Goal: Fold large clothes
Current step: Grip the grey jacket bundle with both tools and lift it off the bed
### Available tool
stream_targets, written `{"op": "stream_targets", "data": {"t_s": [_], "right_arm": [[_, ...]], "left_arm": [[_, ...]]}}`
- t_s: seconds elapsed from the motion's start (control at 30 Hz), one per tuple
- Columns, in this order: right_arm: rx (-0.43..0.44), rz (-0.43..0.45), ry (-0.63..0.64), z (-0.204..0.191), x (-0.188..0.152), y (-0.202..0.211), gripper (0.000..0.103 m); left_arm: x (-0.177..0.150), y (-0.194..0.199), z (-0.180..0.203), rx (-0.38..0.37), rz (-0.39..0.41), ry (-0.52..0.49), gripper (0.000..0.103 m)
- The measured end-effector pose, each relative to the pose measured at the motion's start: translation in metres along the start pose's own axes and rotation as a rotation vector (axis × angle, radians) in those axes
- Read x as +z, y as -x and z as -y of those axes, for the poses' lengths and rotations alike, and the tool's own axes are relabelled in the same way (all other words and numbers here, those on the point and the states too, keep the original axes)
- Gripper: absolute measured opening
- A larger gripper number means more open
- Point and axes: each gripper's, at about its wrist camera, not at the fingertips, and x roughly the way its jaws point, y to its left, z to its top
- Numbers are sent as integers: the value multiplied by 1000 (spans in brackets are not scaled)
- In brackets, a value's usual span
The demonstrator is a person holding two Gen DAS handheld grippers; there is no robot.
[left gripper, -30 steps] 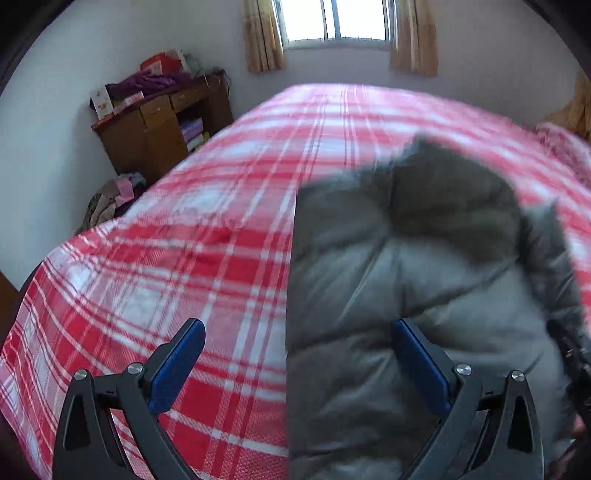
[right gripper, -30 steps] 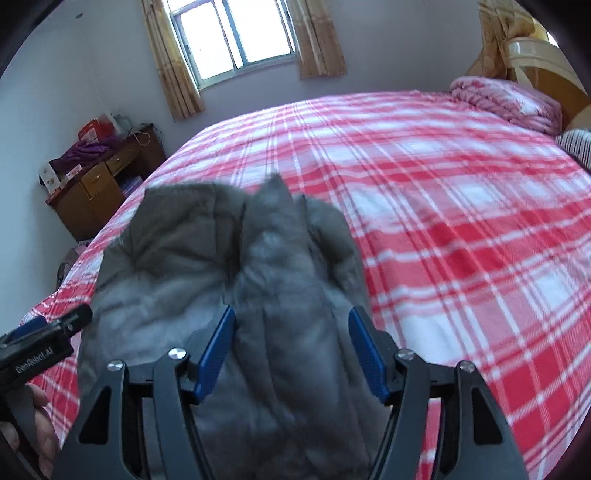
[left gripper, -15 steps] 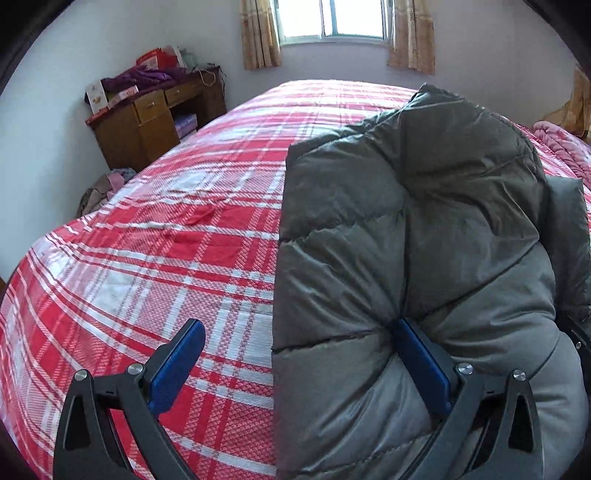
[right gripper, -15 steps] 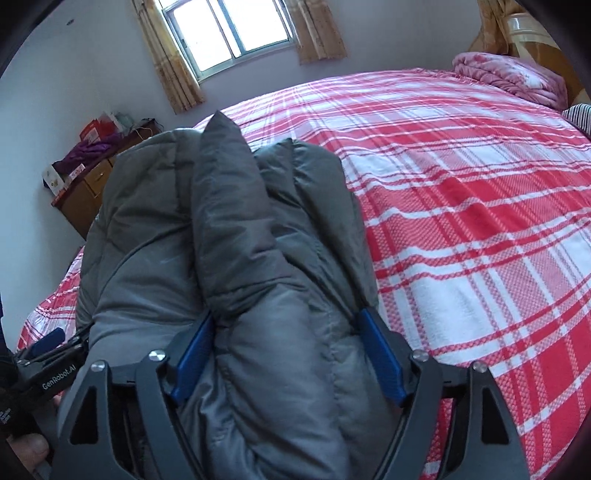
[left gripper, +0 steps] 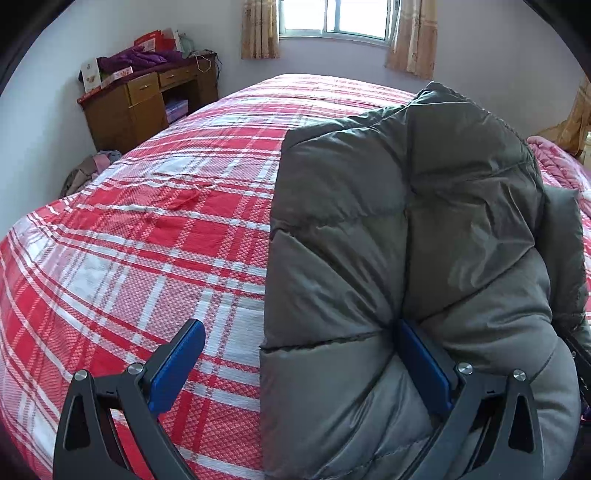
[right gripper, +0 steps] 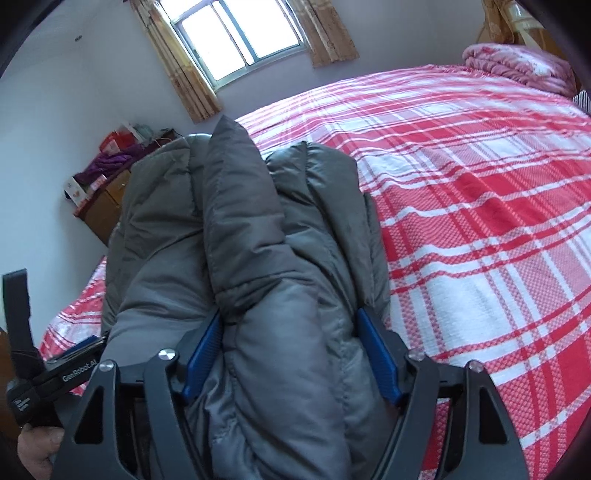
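The grey puffer jacket (right gripper: 266, 280) is bunched up in a thick folded bundle, lifted at the near edge of the bed (right gripper: 480, 229) with its far end lying on the red and white plaid cover. In the right wrist view the right gripper (right gripper: 291, 354) has a fat roll of the jacket between its 2 blue fingers (right gripper: 376, 358), and they are closing, both pads pressed into the padding at a fairly wide spread. From the left wrist view, the left gripper (left gripper: 301, 369) stands wide: its right-hand finger (left gripper: 424, 365) is dug into a quilted seam of the jacket (left gripper: 388, 258), while the other finger hangs apart over bare plaid, touching nothing. So the left side only props the fabric. Bottom left of the right view, a hand (right gripper: 37, 450) grips the black handle of the left tool. Beyond, a wooden desk (left gripper: 144, 103) piled with purple cloth sits by the wall, a curtained window (left gripper: 338, 18) above the foot, and a folded pink quilt (right gripper: 517, 62) at the far right corner.
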Motion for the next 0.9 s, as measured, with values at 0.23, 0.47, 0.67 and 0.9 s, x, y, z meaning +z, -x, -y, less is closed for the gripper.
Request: {"op": "stream_targets", "data": {"t_s": [0.23,0.47,0.67,0.9], "right_arm": [[24,-2,3,-2,1,-1,70],[50,6,15,-3,1,-1,61],[99,-28,-7,3,2,-6,68],[130,-24,-25,7,1,-6,63]], "left_arm": [[3,-5,-5,-60,-17,13,102],[7,-10,-9,-119,-32,7,102],[12,-13,-10,-182,-26,-16,99],[12,-14,-6,-251,-21,-36,86]]}}
